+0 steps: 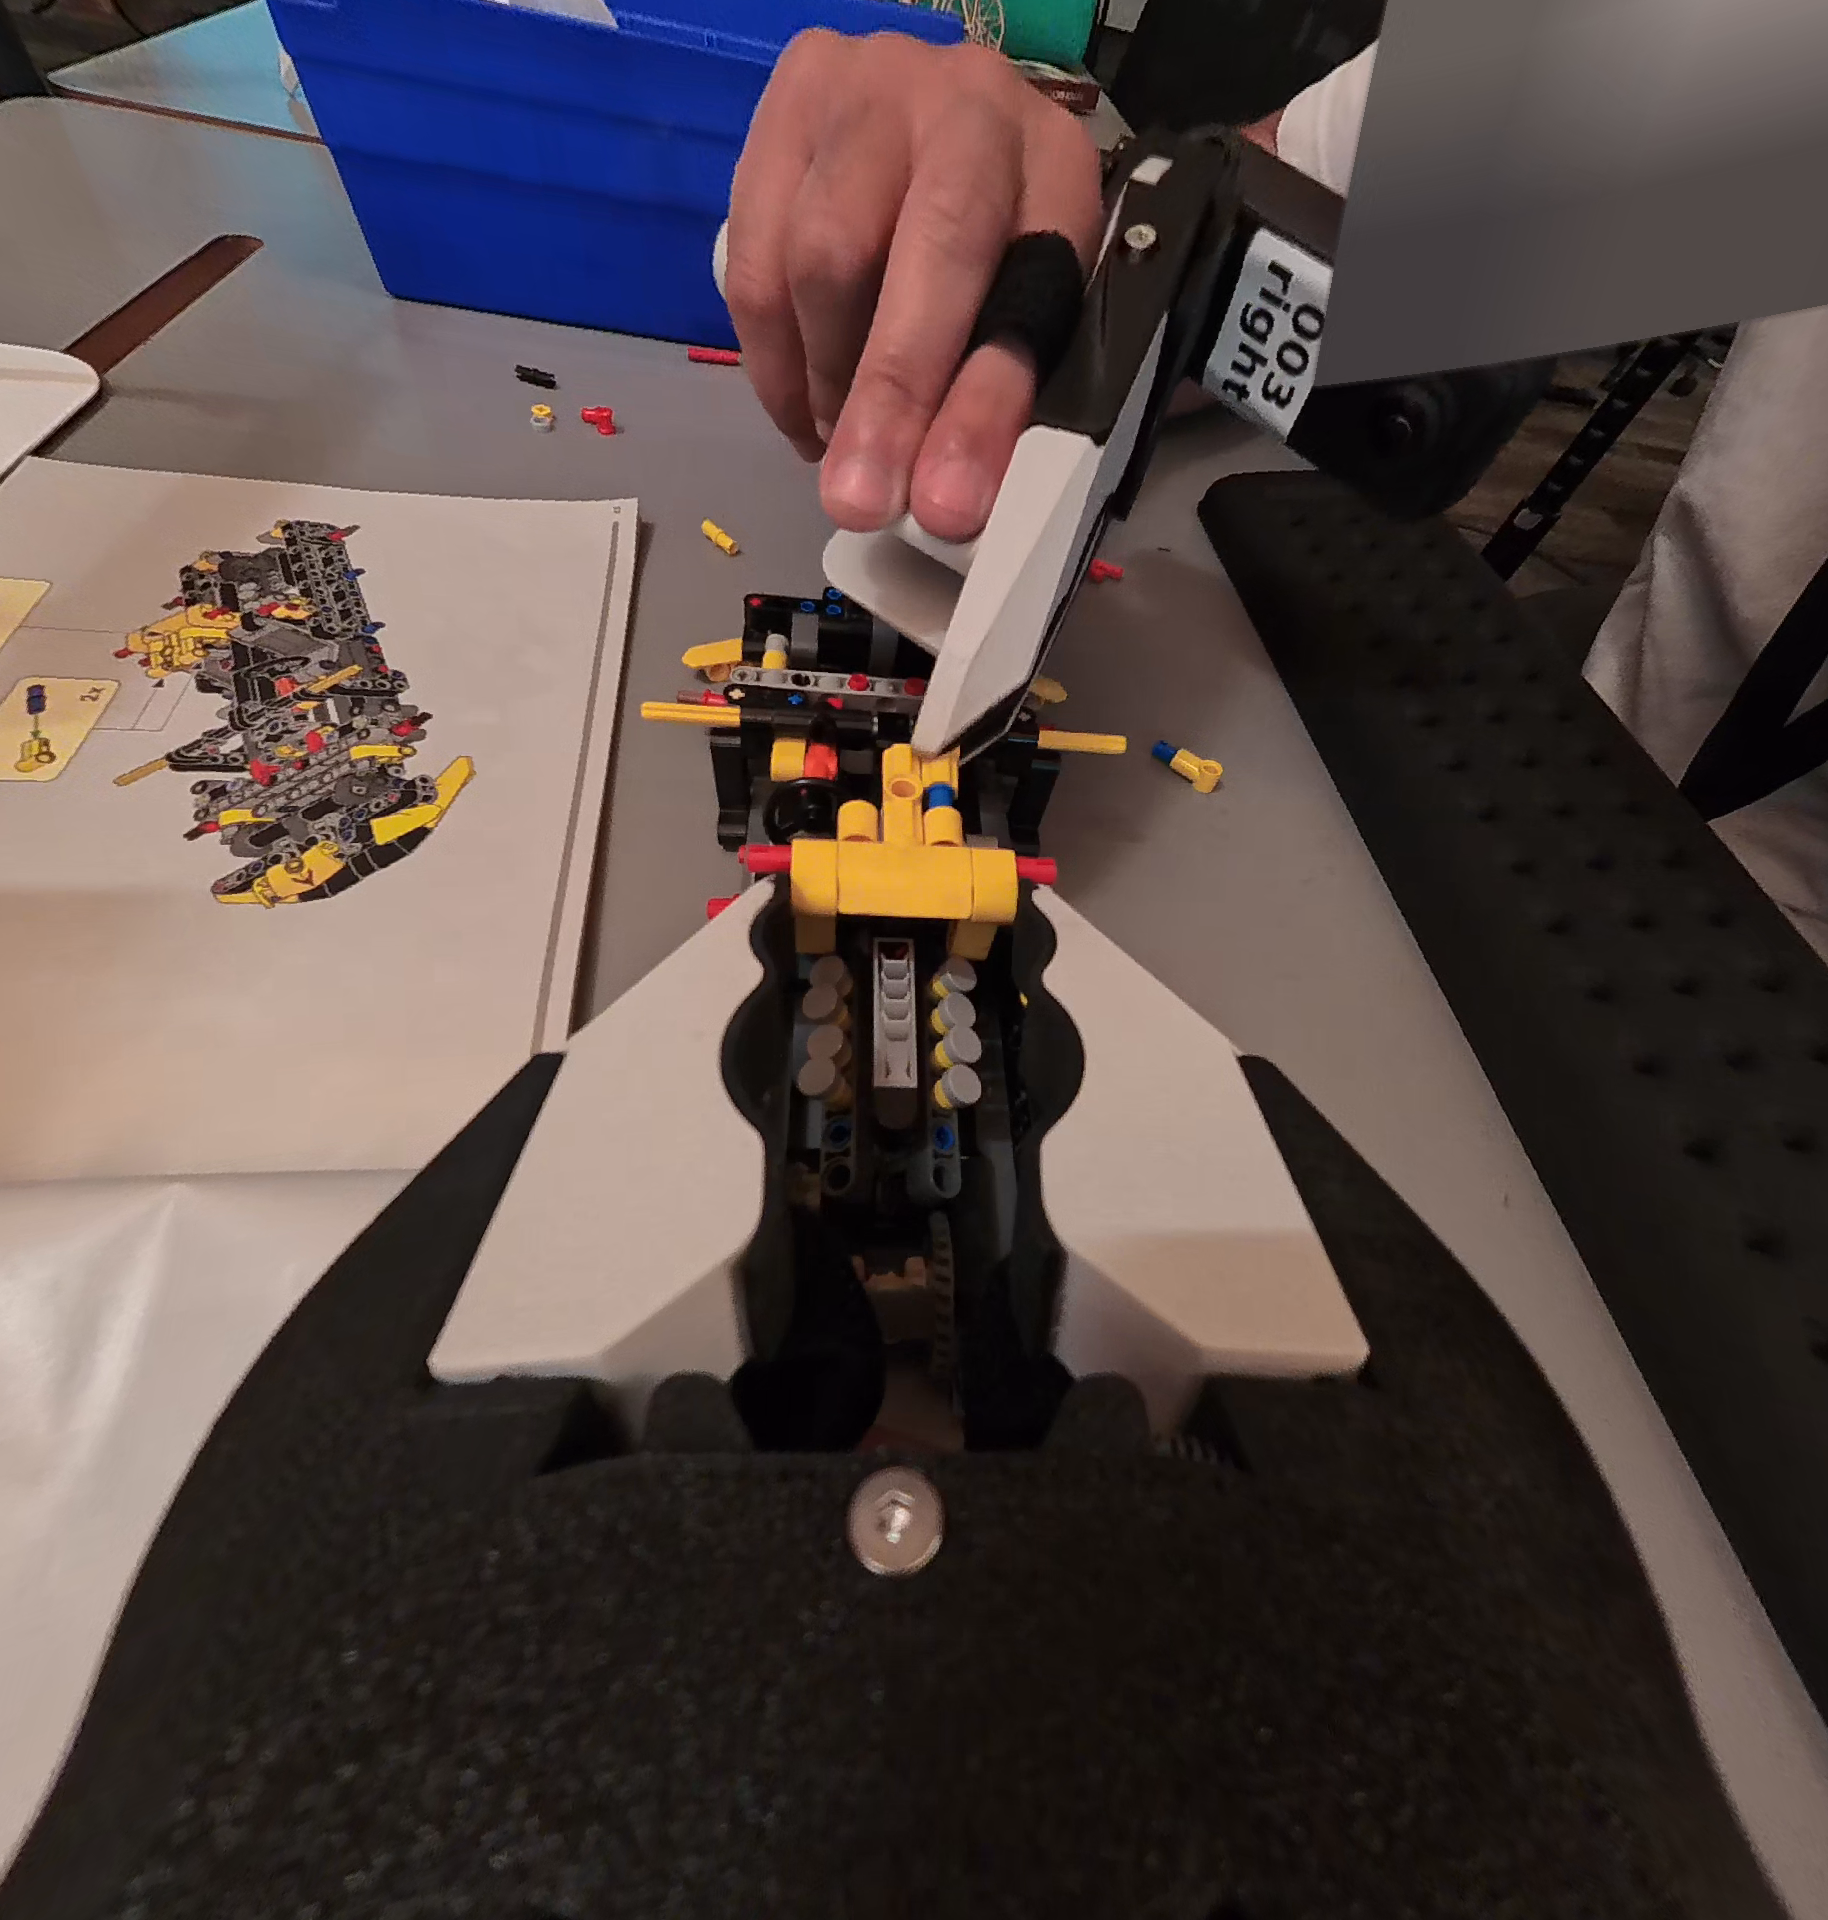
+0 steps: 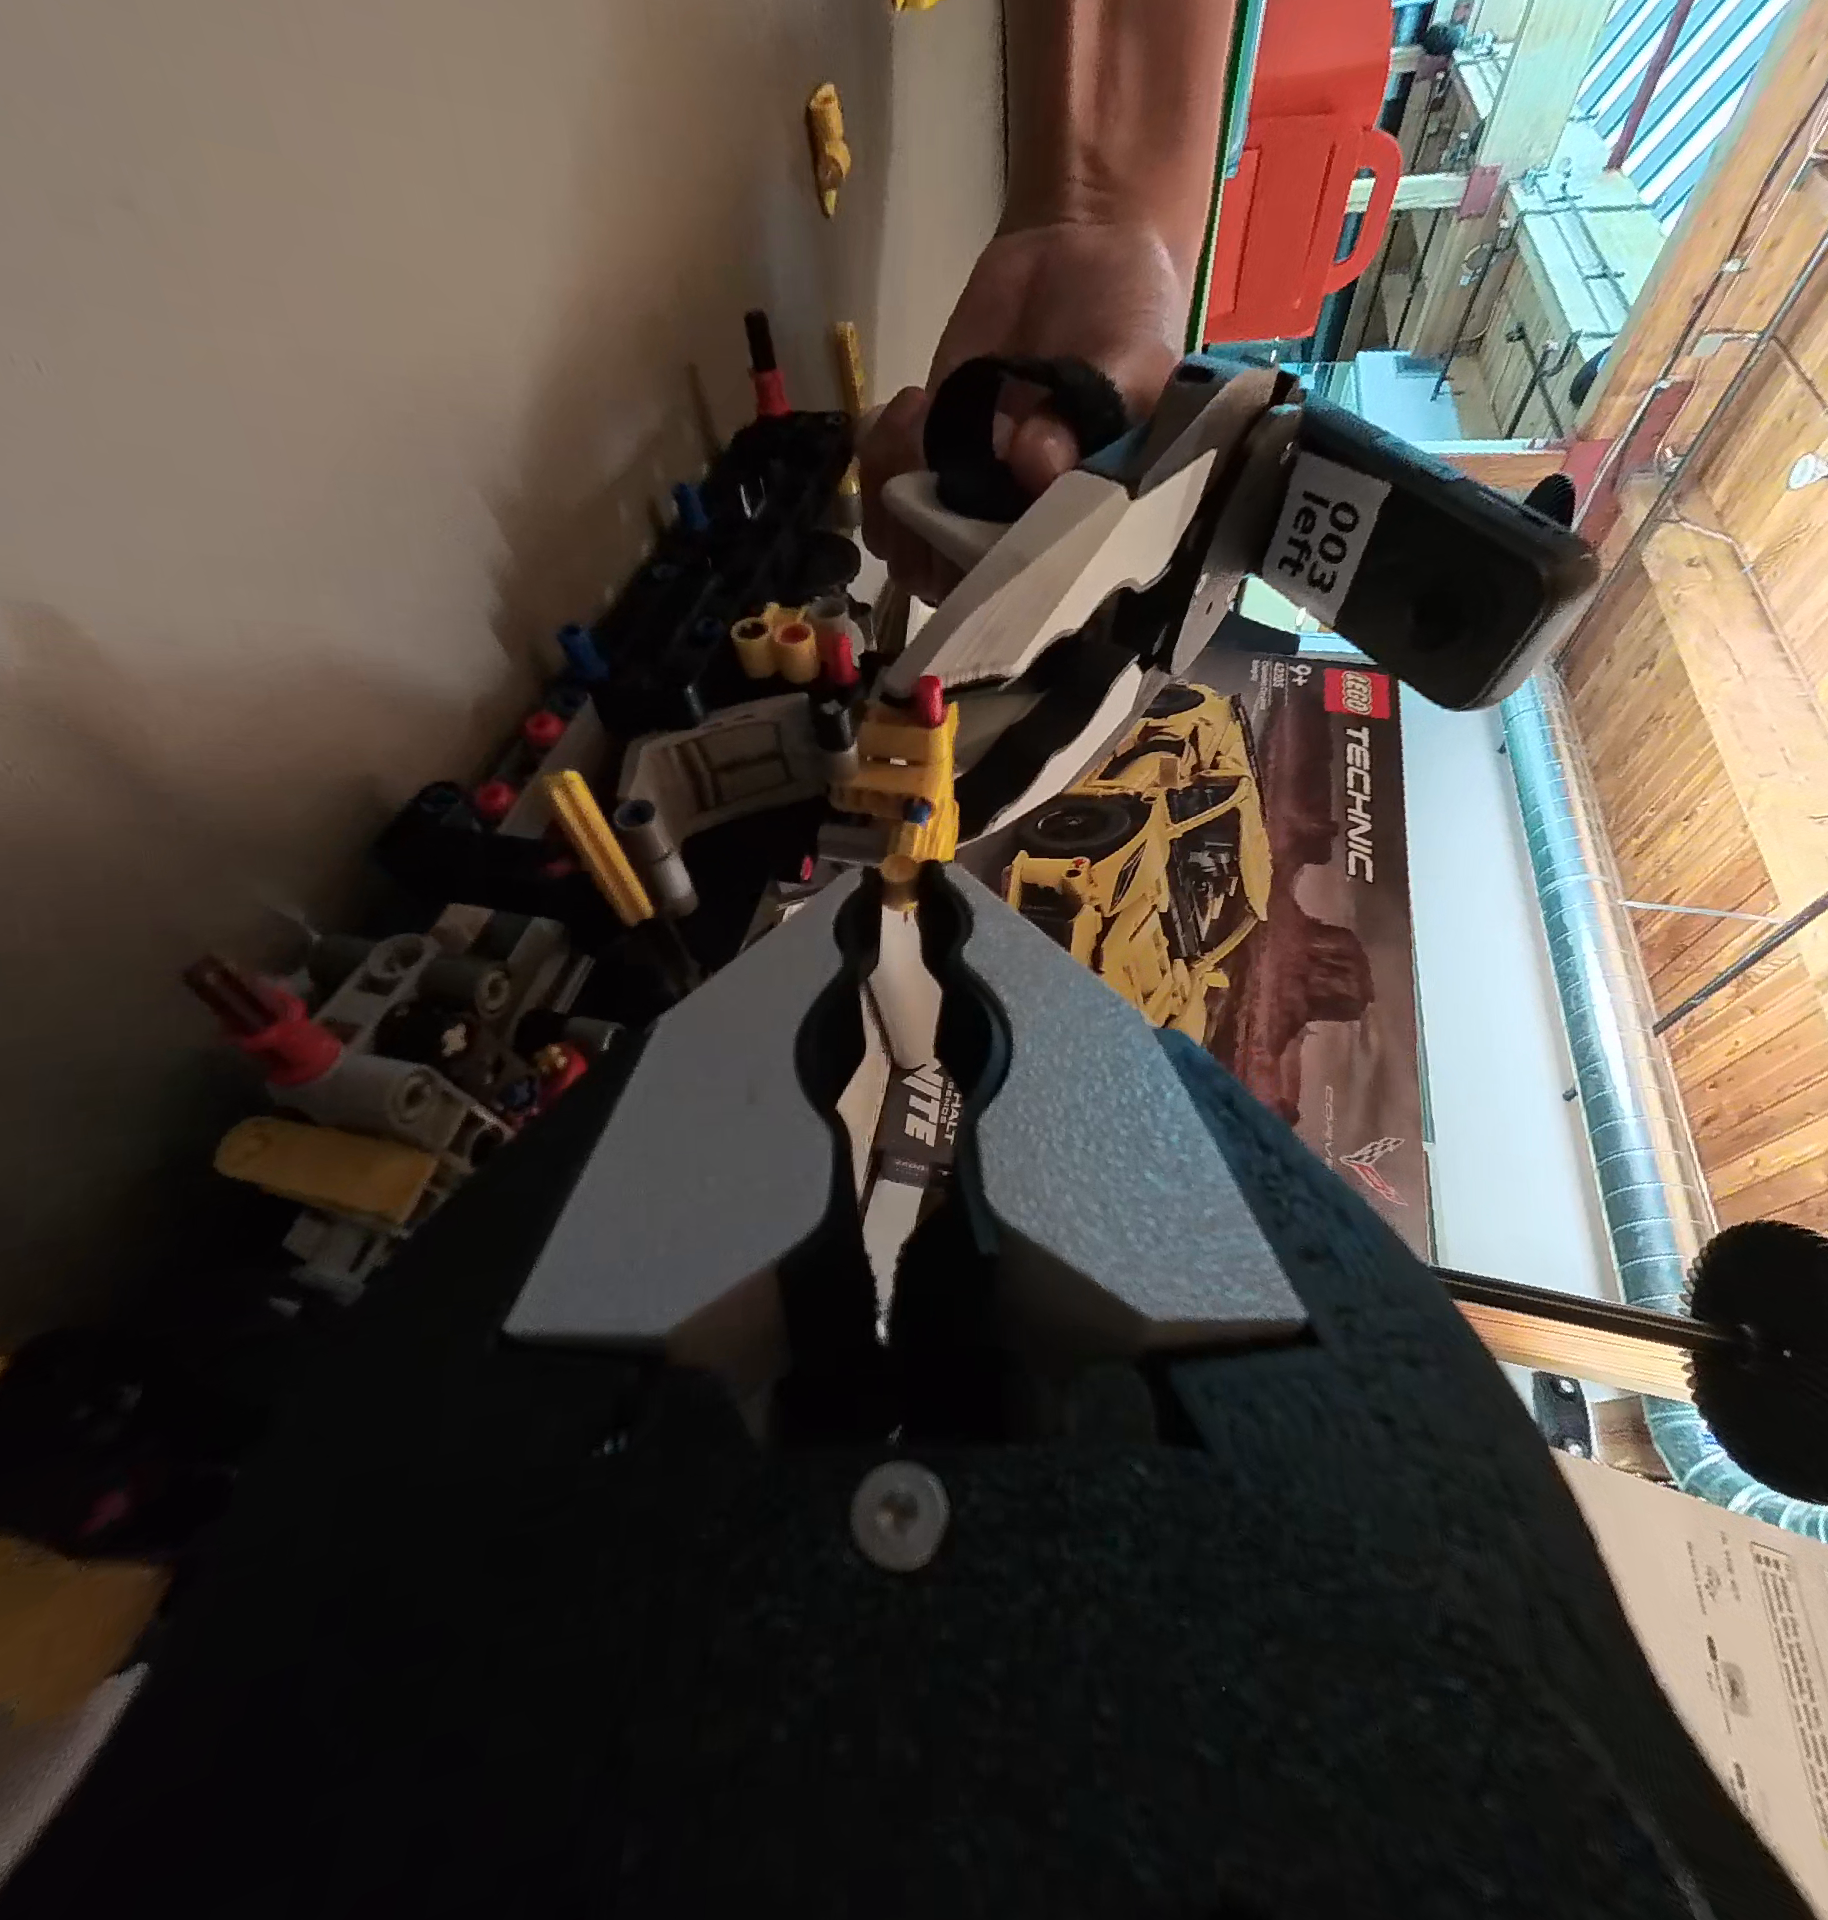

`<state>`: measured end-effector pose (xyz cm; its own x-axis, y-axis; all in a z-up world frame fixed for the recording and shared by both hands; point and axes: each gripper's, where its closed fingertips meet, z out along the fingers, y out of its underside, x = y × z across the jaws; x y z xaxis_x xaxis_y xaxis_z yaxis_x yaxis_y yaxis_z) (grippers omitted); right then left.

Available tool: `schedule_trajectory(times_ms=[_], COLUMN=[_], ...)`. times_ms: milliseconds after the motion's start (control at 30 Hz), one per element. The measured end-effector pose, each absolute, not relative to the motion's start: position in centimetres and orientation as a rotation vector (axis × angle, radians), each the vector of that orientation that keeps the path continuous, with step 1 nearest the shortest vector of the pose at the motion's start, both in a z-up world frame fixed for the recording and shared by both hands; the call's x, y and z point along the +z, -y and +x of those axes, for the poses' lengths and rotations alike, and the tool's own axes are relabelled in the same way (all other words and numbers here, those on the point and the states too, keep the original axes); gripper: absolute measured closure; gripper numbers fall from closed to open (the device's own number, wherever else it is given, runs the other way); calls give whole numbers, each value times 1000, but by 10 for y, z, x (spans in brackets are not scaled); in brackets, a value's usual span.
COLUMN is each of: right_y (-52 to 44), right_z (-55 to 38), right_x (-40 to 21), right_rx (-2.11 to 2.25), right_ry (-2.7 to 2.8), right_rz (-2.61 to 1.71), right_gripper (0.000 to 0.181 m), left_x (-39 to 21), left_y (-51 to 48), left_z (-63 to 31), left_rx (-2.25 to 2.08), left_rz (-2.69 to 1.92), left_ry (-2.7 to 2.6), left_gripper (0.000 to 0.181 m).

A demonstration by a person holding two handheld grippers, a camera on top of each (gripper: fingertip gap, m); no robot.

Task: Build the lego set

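A black, grey and yellow Lego car chassis [image 1: 894, 1039] lies on the grey table [image 1: 1253, 935]. My left gripper [image 1: 899, 914] is shut on its middle, around the engine block with grey cylinders, just behind a yellow block [image 1: 899, 878]. My right gripper [image 1: 939, 740] comes down from the upper right, with a hand on its handle. It is shut on a small yellow connector [image 1: 902, 774] that stands on top of the yellow block. In the right wrist view my right gripper [image 2: 902, 883] pinches that connector [image 2: 897, 871], and the left gripper [image 2: 910, 691] grips the chassis [image 2: 681, 758].
An open instruction booklet [image 1: 266, 779] lies to the left and a blue bin [image 1: 536, 156] stands behind. Small loose pieces [image 1: 1190, 764] lie around the chassis. A black perforated surface [image 1: 1512, 831] borders the table on the right. The set's box [image 2: 1305, 883] stands beyond. My left and right fingertips are right by each other.
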<state>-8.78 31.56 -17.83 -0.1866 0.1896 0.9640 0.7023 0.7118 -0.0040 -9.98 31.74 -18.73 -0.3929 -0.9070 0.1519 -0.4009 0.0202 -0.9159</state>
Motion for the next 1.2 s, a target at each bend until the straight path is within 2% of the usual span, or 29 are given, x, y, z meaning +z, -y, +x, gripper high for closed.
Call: schedule_trajectory(times_ms=[333,1200], right_y=[-318,-320], right_z=[-90,-93], right_x=[-176,-178], right_rx=[-698,-621], right_ry=[1626,1656], right_rz=[-638,-703], right_gripper=[175,175], left_x=[-187,-187], left_y=[-320,-318], left_z=[-103,-100], left_rx=[-1352,-1350], left_rz=[-1341,-1329], left_ry=[-1805,-1799], left_gripper=[139,139])
